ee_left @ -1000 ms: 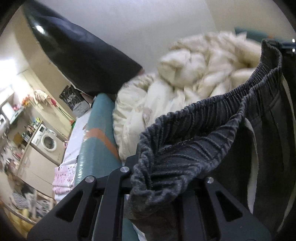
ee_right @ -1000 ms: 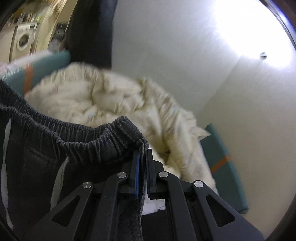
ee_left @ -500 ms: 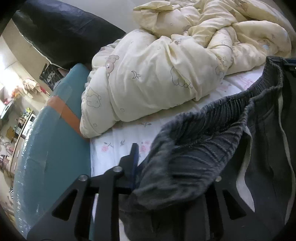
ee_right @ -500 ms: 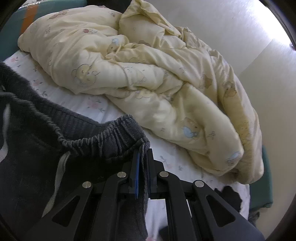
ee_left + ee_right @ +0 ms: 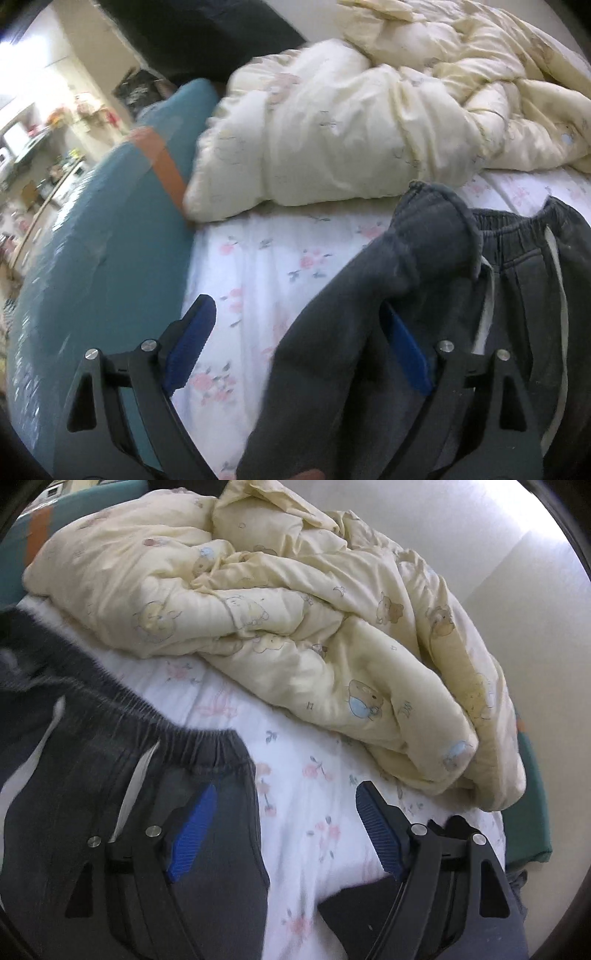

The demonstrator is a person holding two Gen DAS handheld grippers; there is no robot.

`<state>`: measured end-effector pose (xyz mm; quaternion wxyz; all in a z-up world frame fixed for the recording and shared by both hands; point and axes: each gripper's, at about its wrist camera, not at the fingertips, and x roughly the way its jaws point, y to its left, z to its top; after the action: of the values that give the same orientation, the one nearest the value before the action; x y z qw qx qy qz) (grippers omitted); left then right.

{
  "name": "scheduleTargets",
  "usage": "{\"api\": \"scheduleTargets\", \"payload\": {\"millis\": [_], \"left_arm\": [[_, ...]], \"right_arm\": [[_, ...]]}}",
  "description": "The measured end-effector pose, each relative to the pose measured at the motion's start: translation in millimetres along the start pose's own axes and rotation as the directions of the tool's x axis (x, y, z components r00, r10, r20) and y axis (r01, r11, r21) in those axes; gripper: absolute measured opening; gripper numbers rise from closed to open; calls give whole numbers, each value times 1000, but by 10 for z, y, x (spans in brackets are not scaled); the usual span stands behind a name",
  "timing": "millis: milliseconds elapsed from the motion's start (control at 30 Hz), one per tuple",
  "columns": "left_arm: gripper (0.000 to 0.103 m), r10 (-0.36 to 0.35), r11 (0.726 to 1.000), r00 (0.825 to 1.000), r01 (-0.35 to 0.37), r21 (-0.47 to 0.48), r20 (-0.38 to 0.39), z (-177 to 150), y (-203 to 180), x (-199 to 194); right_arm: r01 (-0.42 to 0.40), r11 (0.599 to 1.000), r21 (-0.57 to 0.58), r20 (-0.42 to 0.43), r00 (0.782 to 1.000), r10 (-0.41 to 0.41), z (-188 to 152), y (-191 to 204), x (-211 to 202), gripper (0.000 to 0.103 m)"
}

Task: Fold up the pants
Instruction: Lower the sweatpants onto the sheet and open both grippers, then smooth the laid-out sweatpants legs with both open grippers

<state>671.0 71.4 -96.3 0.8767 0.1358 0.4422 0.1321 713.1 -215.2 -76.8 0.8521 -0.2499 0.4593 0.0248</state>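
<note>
On floral sheet (image 5: 314, 805): pants (image 5: 92, 746) between both opening tools (image 5: 295, 332) (image 5: 286, 823).

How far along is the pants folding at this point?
Early. Done: the dark pants lie on the flowered sheet, waistband toward the yellow quilt. In hand: the left gripper and right gripper are both opening; cloth still drapes over the left gripper's right finger, and neither pinches it. Left: no fold shows yet; at the waist the cloth lies bunched.

My pants (image 5: 424, 295) lie on the bed sheet (image 5: 266, 266), in front of the heaped quilt (image 5: 295, 620); padded bed edge (image 5: 96, 236) to my left.
</note>
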Motion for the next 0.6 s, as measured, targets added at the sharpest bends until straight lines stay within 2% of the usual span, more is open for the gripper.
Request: {"api": "scheduleTargets", "payload": {"millis": [133, 267, 367, 433, 533, 600], "left_arm": [[88, 78, 993, 997, -79, -89, -10, -44, 276, -204], [88, 49, 994, 998, -52, -100, -31, -194, 465, -492], [88, -10, 996, 999, 7, -87, -31, -427, 554, -824], [88, -76, 992, 997, 72, -105, -35, -624, 607, -1049], [88, -181, 976, 983, 175, -129, -36, -963, 664, -1445], [88, -217, 969, 975, 211, -126, -39, -1216, 662, -1732]], "right_arm": [[-31, 999, -38, 6, 999, 31, -266, 44, -368, 80], [-87, 995, -49, 49, 995, 90, -671, 58, -883, 80], [-147, 989, -22, 62, 987, 148, -966, 67, -1253, 80], [-169, 986, 6, 90, 982, 168, -1101, 63, -1497, 80], [-244, 965, 96, 111, 966, 234, -1324, 6, -1849, 80], [-282, 947, 152, 121, 957, 265, -1529, -41, -2096, 80]]}}
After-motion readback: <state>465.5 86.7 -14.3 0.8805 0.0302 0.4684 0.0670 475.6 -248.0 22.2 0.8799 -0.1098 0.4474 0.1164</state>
